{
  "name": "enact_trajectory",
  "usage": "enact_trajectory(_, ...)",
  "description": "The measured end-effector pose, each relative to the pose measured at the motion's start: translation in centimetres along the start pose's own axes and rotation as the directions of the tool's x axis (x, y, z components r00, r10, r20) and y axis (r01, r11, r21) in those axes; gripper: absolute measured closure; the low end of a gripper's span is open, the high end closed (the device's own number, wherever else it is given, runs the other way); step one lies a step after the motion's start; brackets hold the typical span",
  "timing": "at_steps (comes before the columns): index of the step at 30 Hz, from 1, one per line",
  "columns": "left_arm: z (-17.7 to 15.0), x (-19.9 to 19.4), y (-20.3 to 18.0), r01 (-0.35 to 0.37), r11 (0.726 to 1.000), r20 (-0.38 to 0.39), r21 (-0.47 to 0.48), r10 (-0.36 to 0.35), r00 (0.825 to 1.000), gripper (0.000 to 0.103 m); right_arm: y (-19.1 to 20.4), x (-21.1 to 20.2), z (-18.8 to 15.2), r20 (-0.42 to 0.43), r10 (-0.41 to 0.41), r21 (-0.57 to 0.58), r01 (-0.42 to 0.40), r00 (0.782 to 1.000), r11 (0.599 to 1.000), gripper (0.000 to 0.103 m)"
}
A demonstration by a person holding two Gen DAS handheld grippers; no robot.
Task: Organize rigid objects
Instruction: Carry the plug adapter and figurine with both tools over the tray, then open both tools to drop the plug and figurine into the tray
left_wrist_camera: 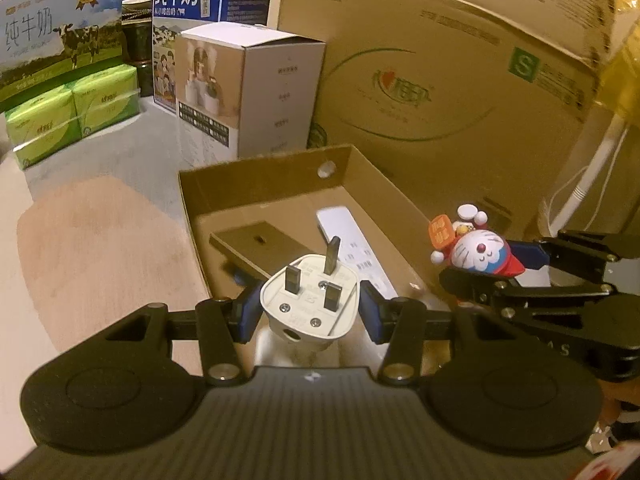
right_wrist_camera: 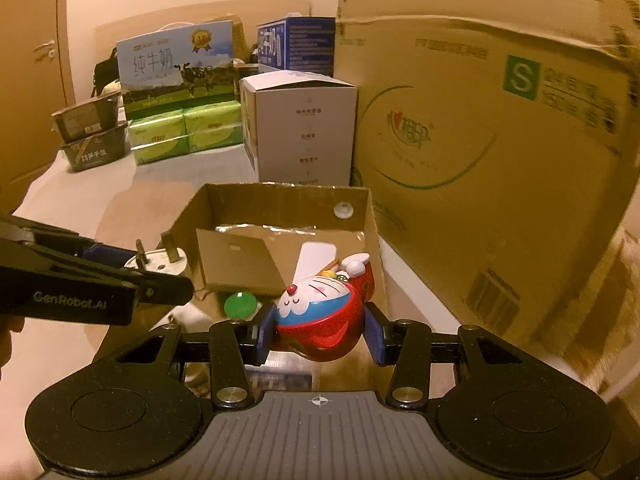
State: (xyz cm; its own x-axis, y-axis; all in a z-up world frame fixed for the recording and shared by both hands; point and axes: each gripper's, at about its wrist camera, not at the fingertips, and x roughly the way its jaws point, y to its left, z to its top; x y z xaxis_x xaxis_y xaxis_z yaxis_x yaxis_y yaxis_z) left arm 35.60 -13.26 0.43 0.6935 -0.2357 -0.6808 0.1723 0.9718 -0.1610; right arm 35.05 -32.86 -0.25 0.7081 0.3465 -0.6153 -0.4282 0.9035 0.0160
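**Carrying two items to the cardboard tray: task partway done**

Loading is in progress. Landmark for all positions: the open cardboard tray [left_wrist_camera: 264,184].

Left hand-held gripper [left_wrist_camera: 308,312]: clenched on the white three-pin plug [left_wrist_camera: 310,300], blue pads against both sides of the plug body, pins pointing up and away. Plug hangs at the tray's near-left edge, not yet set down. From the right wrist view it sits just outside the tray's left wall.

Inside the tray already: a loose cardboard sheet [left_wrist_camera: 260,246] toward the left, a white power strip [left_wrist_camera: 354,248] lying flat on the tray floor to the right of it, and a green round cap [right_wrist_camera: 240,304] near the front wall. Judged as placed.

Right hand-held gripper [right_wrist_camera: 320,338]: grasping the cartoon cat figurine [right_wrist_camera: 320,316], pads on its red lower body. Figurine is over the tray's near-right corner, not yet released.

Remaining, by my estimate: lower and release both held items into the tray. Whether further items wait outside the tray cannot be told.
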Motion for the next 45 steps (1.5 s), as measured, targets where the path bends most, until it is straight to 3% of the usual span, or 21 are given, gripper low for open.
enact_trajectory(13,5.2,6.3,4.5,-0.035,0.999,0.016,0.013,0.035,0.999,0.056,-0.5,7.2,4.5,-0.013,0.051,-0.066,-0.052,0.999,0.996,0.057)
enact_trajectory(21,6.4,8.9,5.6,-0.057,0.997,0.011,0.048,0.056,0.998,0.056,-0.4,10.8,6.1,-0.021,0.056,-0.079,-0.058,0.998,0.995,0.057)
enact_trajectory(22,6.4,9.0,5.6,-0.059,0.997,0.013,0.049,0.058,0.998,0.056,-0.4,11.1,6.2,-0.023,0.058,-0.077,-0.059,0.998,0.995,0.057)
enact_trajectory(25,6.4,8.3,5.8,-0.072,0.997,0.058,0.040,0.070,0.996,0.031,-0.2,11.6,6.4,-0.024,0.064,-0.071,-0.065,0.998,0.995,0.057)
enact_trajectory(45,5.3,5.2,8.0,-0.053,0.998,0.091,0.025,0.051,0.995,0.031,1.2,13.4,7.1,-0.035,0.060,-0.083,-0.063,0.998,0.995,0.057)
